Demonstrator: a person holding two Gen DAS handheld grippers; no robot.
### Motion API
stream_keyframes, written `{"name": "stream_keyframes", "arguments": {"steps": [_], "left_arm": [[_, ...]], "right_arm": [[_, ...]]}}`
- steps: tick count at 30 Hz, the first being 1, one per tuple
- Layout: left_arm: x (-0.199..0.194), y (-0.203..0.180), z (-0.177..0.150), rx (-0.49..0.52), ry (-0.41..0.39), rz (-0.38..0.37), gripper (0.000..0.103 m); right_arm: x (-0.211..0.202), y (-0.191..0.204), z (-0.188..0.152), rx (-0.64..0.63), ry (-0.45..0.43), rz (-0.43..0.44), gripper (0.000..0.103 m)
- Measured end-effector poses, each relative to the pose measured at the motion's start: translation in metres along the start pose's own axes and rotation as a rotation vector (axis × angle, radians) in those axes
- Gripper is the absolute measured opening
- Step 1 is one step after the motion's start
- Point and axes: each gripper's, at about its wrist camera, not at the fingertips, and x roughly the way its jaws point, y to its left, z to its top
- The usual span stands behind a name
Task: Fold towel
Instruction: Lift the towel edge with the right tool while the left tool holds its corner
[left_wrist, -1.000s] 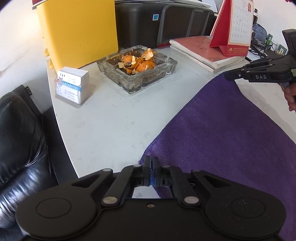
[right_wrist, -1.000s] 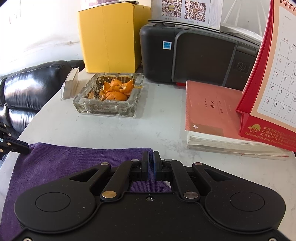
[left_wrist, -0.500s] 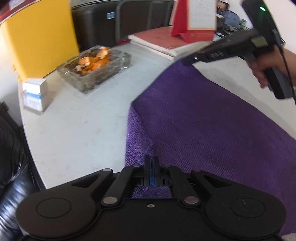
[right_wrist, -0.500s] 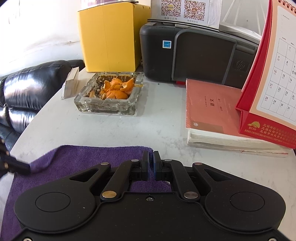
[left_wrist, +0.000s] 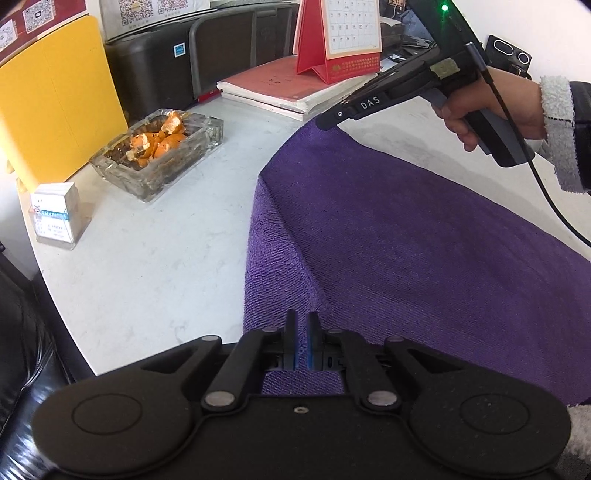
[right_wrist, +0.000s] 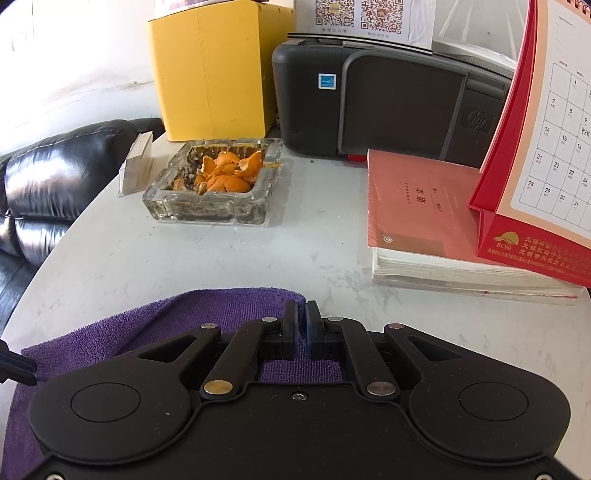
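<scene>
We see the purple towel (left_wrist: 424, 229) spread on the white desk (left_wrist: 147, 258), near a glass ashtray (left_wrist: 159, 155). Our left tongs (left_wrist: 300, 332) pinch its near corner, lifted into a ridge, while our right tongs (right_wrist: 300, 321) clench the far corner.

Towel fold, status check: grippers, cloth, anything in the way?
Left gripper and right gripper both shut on purple towel corners. Towel's left edge lifted, rest flat. Glass ashtray and book nearby, apart from cloth.
</scene>
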Motion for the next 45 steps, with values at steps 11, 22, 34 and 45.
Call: {"name": "stream_keyframes", "arguments": {"steps": [11, 22, 34, 45], "left_arm": [[0.009, -0.026, -0.006, 0.232, -0.016, 0.03, 0.009], [0.013, -0.027, -0.011, 0.281, 0.005, 0.01, 0.011], [0.023, -0.022, -0.007, 0.222, -0.001, -0.014, 0.008], [0.002, 0.019, 0.004, 0.016, -0.071, -0.026, 0.002]], "right_arm": [[0.001, -0.002, 0.001, 0.004, 0.005, -0.002, 0.003], [0.002, -0.003, 0.001, 0.01, 0.007, 0.001, 0.003], [0.003, -0.006, 0.001, 0.014, 0.01, -0.003, 0.003], [-0.001, -0.007, 0.002, 0.0, 0.005, -0.016, 0.003]]}}
